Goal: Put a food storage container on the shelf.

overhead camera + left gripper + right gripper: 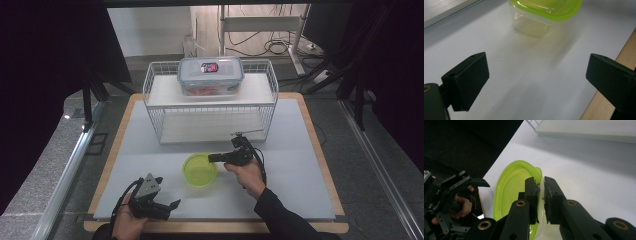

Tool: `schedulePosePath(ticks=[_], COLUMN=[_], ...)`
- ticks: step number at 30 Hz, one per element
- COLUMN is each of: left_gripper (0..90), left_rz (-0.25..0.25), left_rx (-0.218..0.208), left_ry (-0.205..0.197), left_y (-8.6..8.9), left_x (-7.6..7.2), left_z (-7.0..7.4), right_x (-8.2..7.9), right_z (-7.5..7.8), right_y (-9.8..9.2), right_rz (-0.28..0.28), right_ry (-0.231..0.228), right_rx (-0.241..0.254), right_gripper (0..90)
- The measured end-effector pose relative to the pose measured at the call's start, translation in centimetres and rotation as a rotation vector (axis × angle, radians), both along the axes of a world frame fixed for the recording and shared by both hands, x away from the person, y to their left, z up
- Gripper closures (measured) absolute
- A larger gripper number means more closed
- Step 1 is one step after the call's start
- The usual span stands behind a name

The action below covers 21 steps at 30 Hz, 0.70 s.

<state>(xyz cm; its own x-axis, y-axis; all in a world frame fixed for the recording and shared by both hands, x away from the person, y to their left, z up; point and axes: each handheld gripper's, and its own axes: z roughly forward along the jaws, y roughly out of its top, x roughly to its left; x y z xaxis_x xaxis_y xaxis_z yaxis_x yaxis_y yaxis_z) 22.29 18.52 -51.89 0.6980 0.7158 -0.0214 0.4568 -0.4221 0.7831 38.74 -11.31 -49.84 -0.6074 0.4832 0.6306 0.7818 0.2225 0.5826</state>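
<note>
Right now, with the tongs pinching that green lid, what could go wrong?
The right tongs pinch only the edge of the green lid. Pulling up might lift the whole clear tub rather than peel the lid, or the thin rim could slip out. The left tongs hang open, away from the tub, so nothing steadies it.

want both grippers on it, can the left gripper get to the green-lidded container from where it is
Probably yes: the left gripper is open, with bare mat between it and the green-lidded container. The right gripper pinches only the far rim.

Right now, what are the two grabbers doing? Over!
Right gripper shut on green lid's rim. Left gripper open, holding nothing. Container sits before wire rack; nothing in the way.
</note>
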Motion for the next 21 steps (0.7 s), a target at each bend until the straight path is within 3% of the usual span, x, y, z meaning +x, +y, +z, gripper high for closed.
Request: schedulePosePath(ticks=[7,21], left_gripper=[4.8,4.7], left_rz=[0.001,0.004], left_rx=[-0.001,-0.003], left_ry=[-0.001,-0.004], left_y=[0.0,0.0], left_x=[0.0,0.0], left_z=[0.0,0.0], right_x=[-0.2,-0.8], right_z=[0.6,3.3], right_y=[-0.2,-1.6], right_rz=[-0.008,-0.026], right_ry=[-0.021,-0.065], right_rx=[0.000,0.071], right_gripper=[83.0,83.6])
